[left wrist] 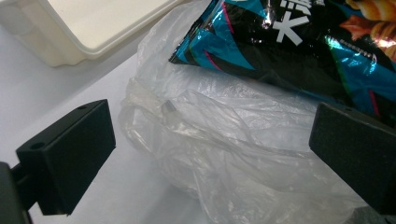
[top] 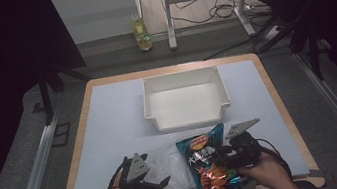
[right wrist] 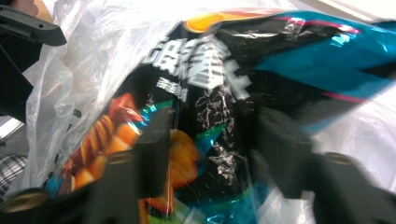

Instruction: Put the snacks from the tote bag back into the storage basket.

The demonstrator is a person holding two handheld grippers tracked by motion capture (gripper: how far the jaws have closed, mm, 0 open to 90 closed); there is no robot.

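At the table's near edge, the right gripper (right wrist: 205, 154) clamps a blue-and-black snack bag (top: 210, 164) lying on a clear plastic bag (left wrist: 224, 149), while the left gripper (left wrist: 210, 154) waits beside it, jaws spread wide around the film. Packing appears barely begun; the white bin (top: 160, 118) beyond stands unused.

A white bin (top: 186, 99) is set at the far middle of the tabletop (top: 116, 132); a yellow bottle (top: 141, 34) is seen on the floor beyond.
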